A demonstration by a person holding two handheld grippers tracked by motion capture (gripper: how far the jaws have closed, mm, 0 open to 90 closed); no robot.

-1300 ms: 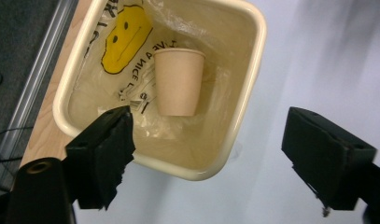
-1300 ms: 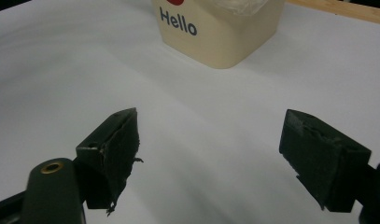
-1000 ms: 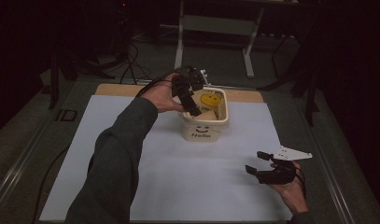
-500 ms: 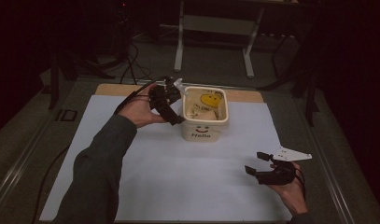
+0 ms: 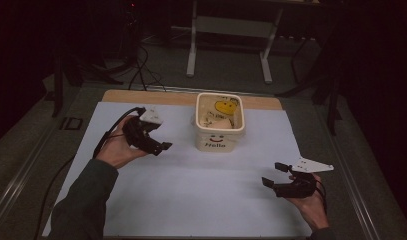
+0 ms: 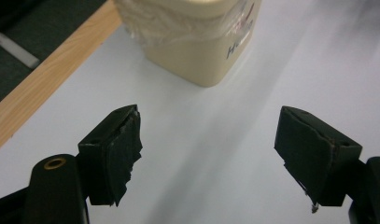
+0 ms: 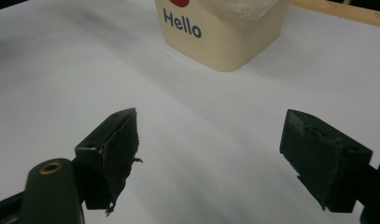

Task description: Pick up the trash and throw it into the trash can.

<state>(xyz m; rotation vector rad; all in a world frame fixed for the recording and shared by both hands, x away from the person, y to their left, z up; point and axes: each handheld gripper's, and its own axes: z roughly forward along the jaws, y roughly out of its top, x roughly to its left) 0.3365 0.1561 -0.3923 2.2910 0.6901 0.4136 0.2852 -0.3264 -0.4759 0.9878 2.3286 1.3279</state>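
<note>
A cream tub (image 5: 220, 125) with "Hello" and a smiley printed on its front stands at the back middle of the white sheet (image 5: 191, 195). It holds a yellow smiley item (image 5: 226, 106) and something pale in clear wrap. My left gripper (image 5: 158, 137) hovers low to the left of the tub, apart from it. Its jaws have just been closing a little, but they still stand open with nothing between them (image 6: 208, 135), and the tub (image 6: 197, 42) lies ahead. My right gripper (image 5: 272, 174) rests open and empty at the front right, facing the tub (image 7: 225, 32).
A wooden strip (image 5: 141, 96) runs along the back edge of the sheet. Dark floor, cables and a metal stand's legs (image 5: 193, 50) lie beyond the table. Bare white sheet spreads between the two grippers and in front of the tub.
My left hand has come away from above the tub, moving left and down to the sheet beside it. The right hand has stayed where it was.
</note>
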